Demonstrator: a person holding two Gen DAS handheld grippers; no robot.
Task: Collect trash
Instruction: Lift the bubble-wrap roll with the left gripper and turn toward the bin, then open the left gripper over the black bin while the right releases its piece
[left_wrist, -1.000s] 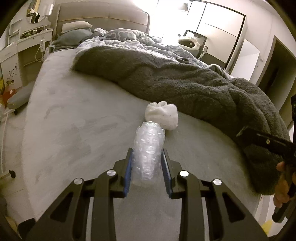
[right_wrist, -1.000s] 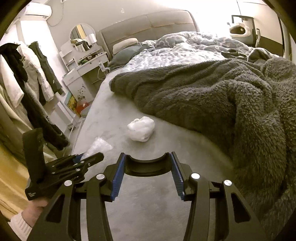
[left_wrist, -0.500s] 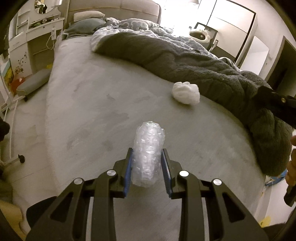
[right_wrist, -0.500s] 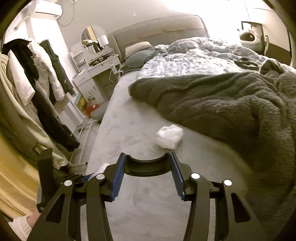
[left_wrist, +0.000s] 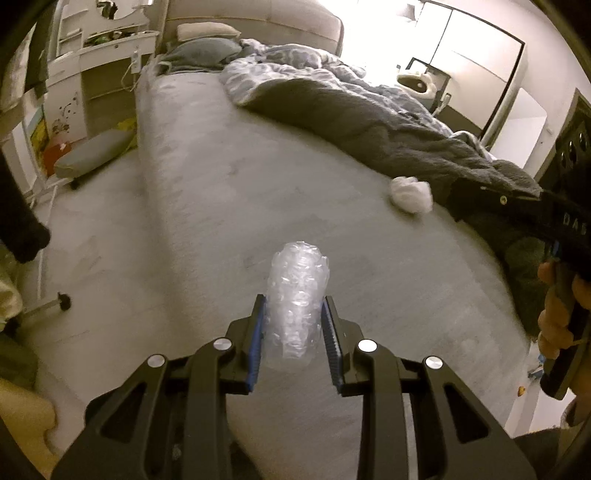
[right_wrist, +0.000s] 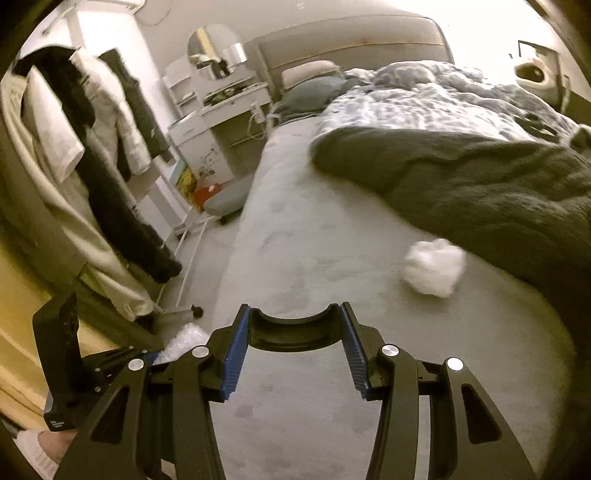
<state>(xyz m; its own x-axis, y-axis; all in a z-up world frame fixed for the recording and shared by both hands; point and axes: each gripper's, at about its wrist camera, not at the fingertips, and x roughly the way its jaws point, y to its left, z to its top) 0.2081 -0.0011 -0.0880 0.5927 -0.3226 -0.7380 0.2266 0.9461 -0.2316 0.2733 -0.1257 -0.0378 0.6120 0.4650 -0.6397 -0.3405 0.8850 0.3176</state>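
Left claw (left_wrist: 293, 325): held level above the near edge of the bed, fingers pointing toward the headboard; its 2 blue-padded fingers are clamped on 1 roll of bubble wrap (left_wrist: 297, 299), which sticks out forward past the tips.
Right claw (right_wrist: 294, 343): held over the same end of the bed, tilted slightly down; its 2 fingers are spread apart with nothing between them.
Right hand (left_wrist: 557, 306): at the right edge of the left wrist view, fingers wrapped around the black handle.
Crumpled tissue (right_wrist: 434, 267): 1 white wad lying on the bed's grey sheet, ahead and to the right of the right claw, just beside the edge of the dark blanket.
Bed (left_wrist: 229, 192): 1, with a bare grey sheet on the near side.
Dark blanket (right_wrist: 480, 184): 1 fuzzy grey blanket bunched across the far side.
Pillows (left_wrist: 205, 48): 2 by the headboard.
Hanging clothes (right_wrist: 85, 122): several garments at the left of the right wrist view; the count is unclear.
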